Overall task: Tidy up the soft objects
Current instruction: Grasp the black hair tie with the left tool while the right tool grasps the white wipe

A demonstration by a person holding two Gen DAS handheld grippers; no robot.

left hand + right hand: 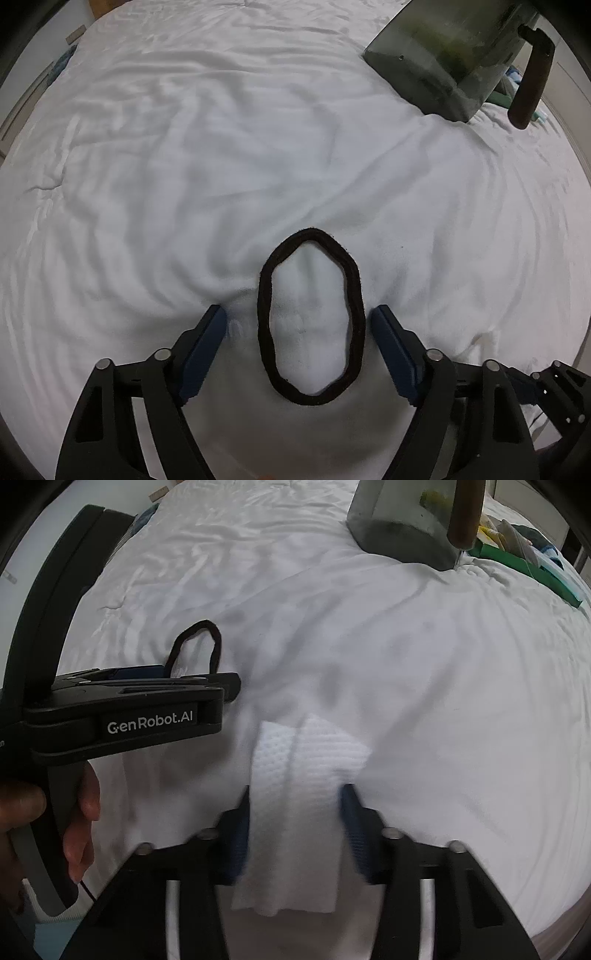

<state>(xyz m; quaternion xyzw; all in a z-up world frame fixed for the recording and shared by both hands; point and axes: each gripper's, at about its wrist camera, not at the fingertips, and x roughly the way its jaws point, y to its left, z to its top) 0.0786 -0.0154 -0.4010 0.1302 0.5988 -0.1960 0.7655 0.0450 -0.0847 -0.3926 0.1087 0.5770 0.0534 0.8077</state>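
Observation:
A black elastic hair band (355, 295) lies in an oval loop on the white bed sheet (221, 166). My left gripper (299, 317) is open, its blue pads on either side of the loop, not touching it. In the right wrist view the band (216, 642) shows beyond the left gripper's body (147, 709). My right gripper (295, 801) has a folded white textured cloth (295, 786) between its blue pads; the jaws stand close against its sides.
A dark grey storage box (436, 59) with a brown handle (532, 77) stands at the far right of the bed; it also shows in the right wrist view (402, 524). Green and yellow items (517, 554) lie beside it.

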